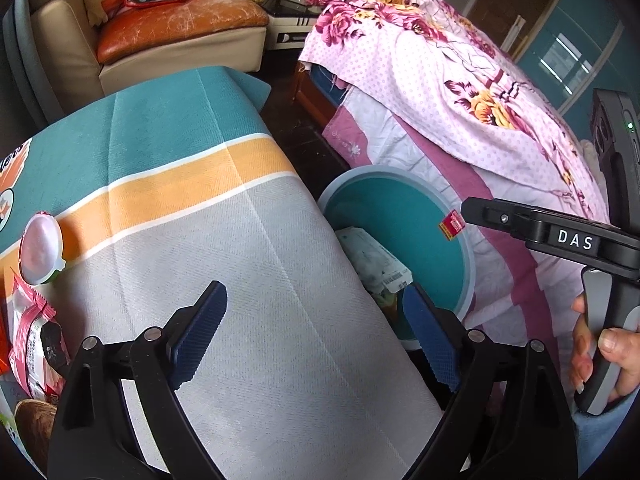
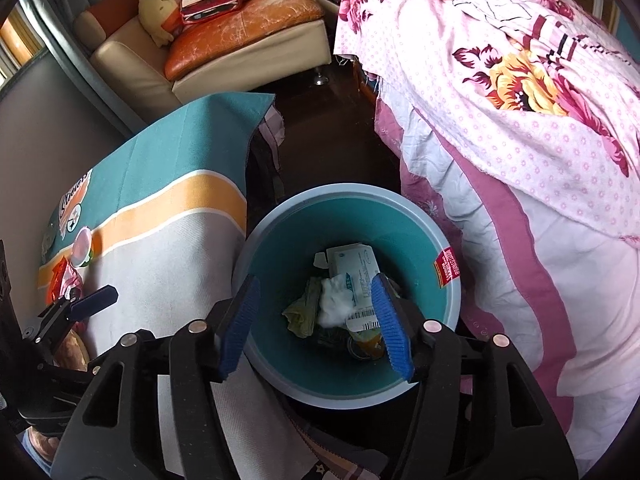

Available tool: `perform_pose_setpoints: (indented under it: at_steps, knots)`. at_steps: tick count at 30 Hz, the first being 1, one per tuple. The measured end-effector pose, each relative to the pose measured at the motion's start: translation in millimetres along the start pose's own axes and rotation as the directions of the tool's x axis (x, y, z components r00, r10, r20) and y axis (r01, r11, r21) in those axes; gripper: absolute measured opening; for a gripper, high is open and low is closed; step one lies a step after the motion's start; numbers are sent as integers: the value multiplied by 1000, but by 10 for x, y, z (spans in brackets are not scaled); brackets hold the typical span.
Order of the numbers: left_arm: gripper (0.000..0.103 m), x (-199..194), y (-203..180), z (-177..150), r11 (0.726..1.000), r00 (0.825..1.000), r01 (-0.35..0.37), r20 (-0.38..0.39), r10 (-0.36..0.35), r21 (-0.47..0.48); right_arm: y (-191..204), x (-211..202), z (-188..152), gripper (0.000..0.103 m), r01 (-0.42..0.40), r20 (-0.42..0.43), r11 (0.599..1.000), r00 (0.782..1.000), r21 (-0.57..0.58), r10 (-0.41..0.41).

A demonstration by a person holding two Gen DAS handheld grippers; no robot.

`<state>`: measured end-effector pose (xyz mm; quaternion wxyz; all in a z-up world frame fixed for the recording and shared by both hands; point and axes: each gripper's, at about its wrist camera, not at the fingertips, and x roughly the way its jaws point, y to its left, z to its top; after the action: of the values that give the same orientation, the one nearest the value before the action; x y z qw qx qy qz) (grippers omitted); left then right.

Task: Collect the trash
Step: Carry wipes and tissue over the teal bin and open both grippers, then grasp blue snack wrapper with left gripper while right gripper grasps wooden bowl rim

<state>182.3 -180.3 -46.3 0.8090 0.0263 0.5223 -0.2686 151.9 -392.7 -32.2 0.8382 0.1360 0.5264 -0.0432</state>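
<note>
Your right gripper (image 2: 316,324) hung above the open teal trash bin (image 2: 452,304) on the floor between the table and the bed, its blue-padded jaws apart with nothing between them. Inside the bin lay a white medicine box (image 2: 352,266), a crumpled white tissue (image 2: 334,306), a greenish wrapper (image 2: 300,314) and a yellow-labelled container (image 2: 366,346), so part of the collecting was, by the look of it, done.

Your left gripper (image 1: 316,328) was spread wide and empty over the grey part of the striped tablecloth (image 1: 240,240), close to the table's near edge. What was left sat along the table's left edge: a small plastic cup with a white foil lid (image 1: 40,250) on the orange stripe, a pink-and-white snack packet (image 1: 30,340) just beside it toward you, and something orange at the very edge, too cropped to name. A brownish item by the near-left corner was also unclear. I would judge the job roughly half finished, with those pieces still to reach the bin.
</note>
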Motion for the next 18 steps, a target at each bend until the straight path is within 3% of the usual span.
perform_pose_setpoints:
  at_steps: [2, 7, 18]
  knots:
    - [90, -21, 31, -16, 1000, 1000, 2, 1, -2, -8, 28, -13, -7, 72, 5, -3, 1000, 1000, 0, -5]
    - [91, -116, 112, -83, 1000, 1000, 3, 10, -3, -24, 117, -75, -44, 78, 14, -8, 1000, 1000, -4, -14]
    - [91, -464, 406, -347, 997, 999, -7, 40, 11, -82, 496, -238, -219, 78, 9, -16, 998, 1000, -55, -10]
